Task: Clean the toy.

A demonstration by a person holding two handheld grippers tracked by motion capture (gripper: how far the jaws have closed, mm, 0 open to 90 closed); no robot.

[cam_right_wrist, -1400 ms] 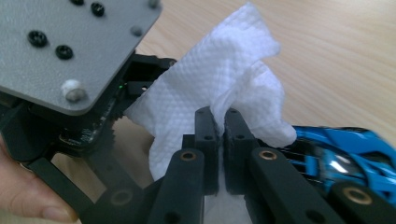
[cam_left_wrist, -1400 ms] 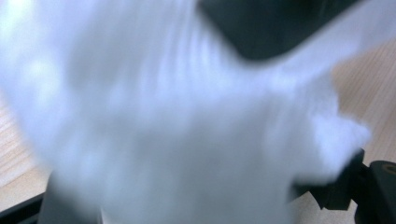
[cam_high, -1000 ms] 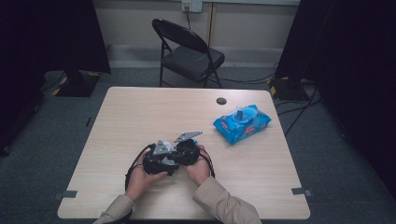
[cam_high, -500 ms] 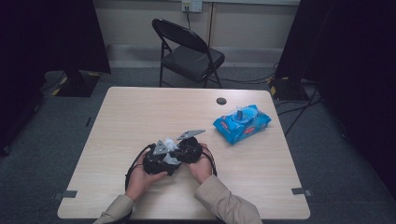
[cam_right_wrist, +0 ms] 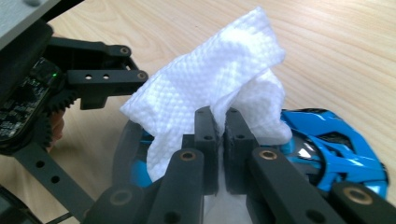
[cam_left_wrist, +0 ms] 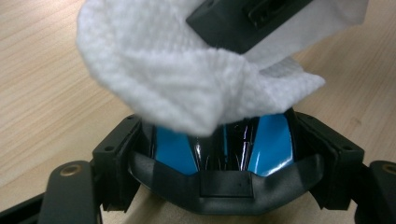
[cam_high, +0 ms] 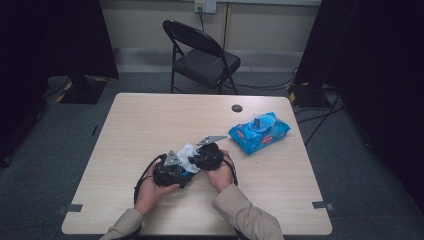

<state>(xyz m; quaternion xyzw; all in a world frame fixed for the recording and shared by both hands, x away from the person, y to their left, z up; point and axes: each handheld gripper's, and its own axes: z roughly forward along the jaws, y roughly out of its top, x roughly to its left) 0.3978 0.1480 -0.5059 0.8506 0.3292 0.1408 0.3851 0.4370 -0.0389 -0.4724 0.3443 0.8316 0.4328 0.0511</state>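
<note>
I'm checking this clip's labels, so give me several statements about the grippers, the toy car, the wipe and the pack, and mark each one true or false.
1. The left gripper is clamped on a blue and black toy car. True.
2. The right gripper is open and holds nothing. False: its jaws are shut on a white wipe.
3. The wipe lies against the toy car. True.
4. The blue pack of wipes sits at the person's left. False: it lies to the right of the hands.
5. A folding chair stands beyond the table's far edge. True.
</note>
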